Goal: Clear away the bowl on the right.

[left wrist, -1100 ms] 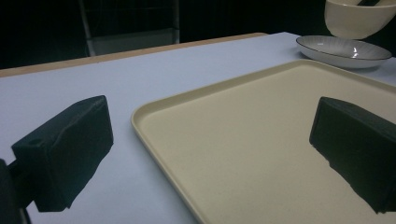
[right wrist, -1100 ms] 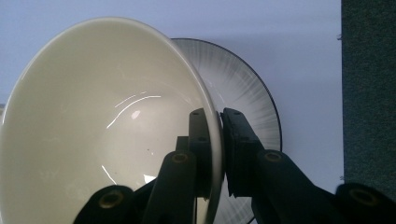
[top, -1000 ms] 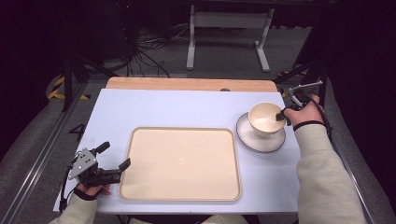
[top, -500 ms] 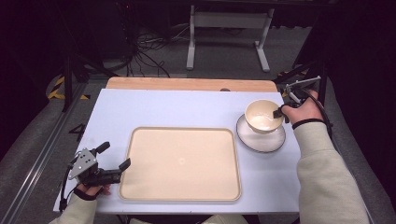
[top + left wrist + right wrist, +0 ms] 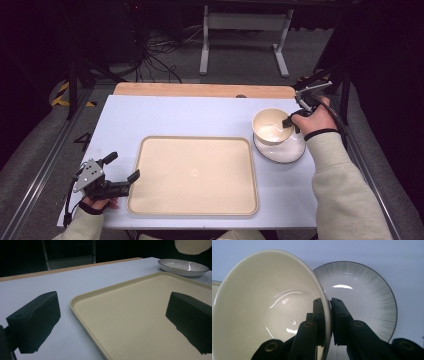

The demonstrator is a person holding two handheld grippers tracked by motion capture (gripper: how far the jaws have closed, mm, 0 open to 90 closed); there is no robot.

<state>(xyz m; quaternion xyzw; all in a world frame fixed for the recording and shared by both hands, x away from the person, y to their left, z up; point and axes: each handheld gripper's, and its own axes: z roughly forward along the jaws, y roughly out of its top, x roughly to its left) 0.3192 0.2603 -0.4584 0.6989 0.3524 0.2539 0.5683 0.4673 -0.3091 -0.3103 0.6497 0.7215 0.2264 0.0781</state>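
A cream bowl [image 5: 271,126] hangs in the air above a white plate with a dark rim [image 5: 280,150] at the right of the table. My right gripper [image 5: 290,121] is shut on the bowl's right rim, one jaw inside and one outside. In the right gripper view the bowl [image 5: 269,307] is tilted, with the plate [image 5: 362,302] lying below and behind it. My left gripper [image 5: 122,175] rests open at the front left, its jaws straddling the left edge of a beige tray [image 5: 195,175]. The left gripper view shows the tray [image 5: 140,322], the plate [image 5: 182,265] and the bowl's underside [image 5: 192,246].
The pale blue table [image 5: 175,117] has a wooden strip [image 5: 200,90] along its far edge. A metal stand [image 5: 245,30] and cables [image 5: 150,60] sit on the floor beyond. Rails run along both sides of the table.
My right gripper has lifted the bowl off the plate and carried it slightly left and up. The left gripper has stayed still.
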